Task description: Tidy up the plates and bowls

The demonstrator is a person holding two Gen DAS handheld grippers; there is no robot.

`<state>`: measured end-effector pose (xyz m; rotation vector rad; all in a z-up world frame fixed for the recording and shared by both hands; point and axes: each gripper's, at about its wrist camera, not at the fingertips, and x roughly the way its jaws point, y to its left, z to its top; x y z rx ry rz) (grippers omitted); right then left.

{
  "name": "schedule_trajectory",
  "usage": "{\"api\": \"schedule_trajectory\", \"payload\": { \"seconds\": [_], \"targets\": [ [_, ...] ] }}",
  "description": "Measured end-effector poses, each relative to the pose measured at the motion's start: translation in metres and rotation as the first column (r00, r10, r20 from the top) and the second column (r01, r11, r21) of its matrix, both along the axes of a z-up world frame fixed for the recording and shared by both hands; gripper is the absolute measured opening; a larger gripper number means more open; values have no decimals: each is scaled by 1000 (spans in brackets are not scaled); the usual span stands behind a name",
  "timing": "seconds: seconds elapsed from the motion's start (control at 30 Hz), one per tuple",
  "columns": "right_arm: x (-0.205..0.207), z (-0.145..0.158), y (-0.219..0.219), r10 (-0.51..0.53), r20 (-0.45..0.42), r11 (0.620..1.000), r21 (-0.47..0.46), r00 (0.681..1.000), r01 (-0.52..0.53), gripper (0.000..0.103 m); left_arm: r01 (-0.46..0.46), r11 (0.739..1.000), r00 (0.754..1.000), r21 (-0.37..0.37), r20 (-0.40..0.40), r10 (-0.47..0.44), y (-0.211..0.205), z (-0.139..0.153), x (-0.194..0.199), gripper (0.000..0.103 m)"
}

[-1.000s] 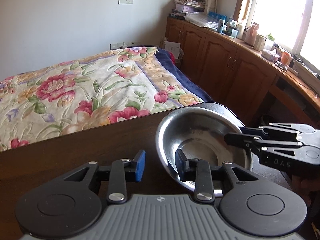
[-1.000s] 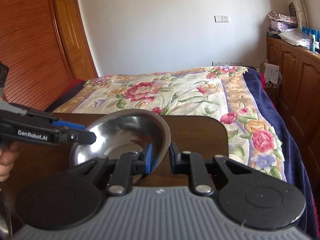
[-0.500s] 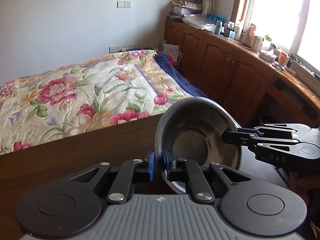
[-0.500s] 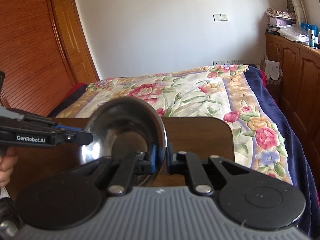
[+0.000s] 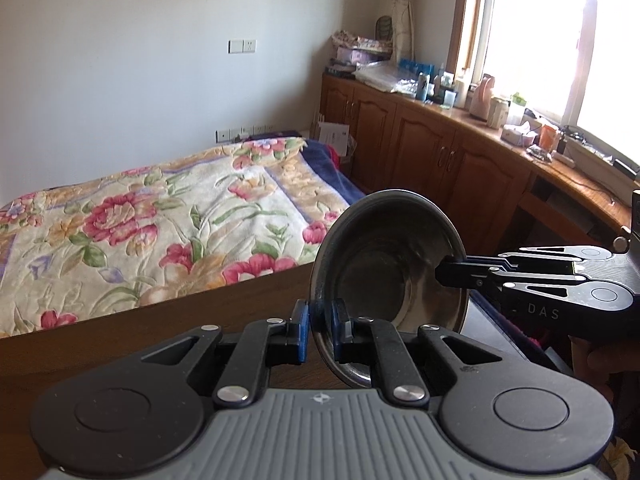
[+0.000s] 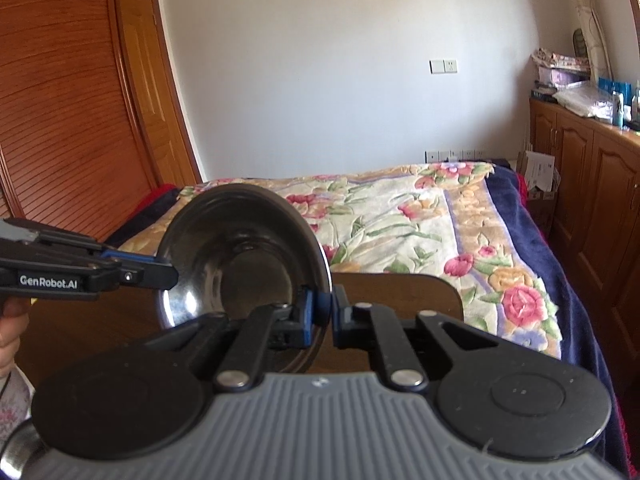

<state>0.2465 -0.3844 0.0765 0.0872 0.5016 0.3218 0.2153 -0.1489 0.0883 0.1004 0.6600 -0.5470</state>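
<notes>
Two grippers gripped one steel bowl (image 5: 394,276) by opposite sides of its rim, holding it tilted on edge above the tabletop (image 5: 120,344) near its far right corner. Left gripper (image 5: 320,322) and right gripper (image 6: 322,312) were both clamped tight. Judged mid-carry; next it needed a level set-down, wherever the stack lies, unseen.

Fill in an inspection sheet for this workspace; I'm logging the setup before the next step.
Surface: dark wooden table, bare where visible.
Job's things: one steel bowl, tilted on edge, held above the table.
Clutter: nothing seen on the table.
Grippers: left claw shut on the bowl's rim; right claw shut on the opposite rim.
Cables: nothing seen near the table.
Surroundings: floral bedspread, wooden cabinets with a crowded top, window.
</notes>
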Motion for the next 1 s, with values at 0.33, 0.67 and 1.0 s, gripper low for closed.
{"api": "schedule_trajectory", "payload": {
  "seconds": [0.33,0.67,1.0],
  "targets": [
    [-25,27,15,10,67,999,-44,998,-7,11,11,1000,998,-21,59,-10,19,29,-31,12],
    [-52,45,30,29,110,997,-74,994,-21,11,14,999,995,-49,99,-9,44,45,-71,12],
    [-82,40,44,38,103,994,-103,994,-27,11,19,996,996,-89,89,-11,66,33,-111,12]
  ]
}}
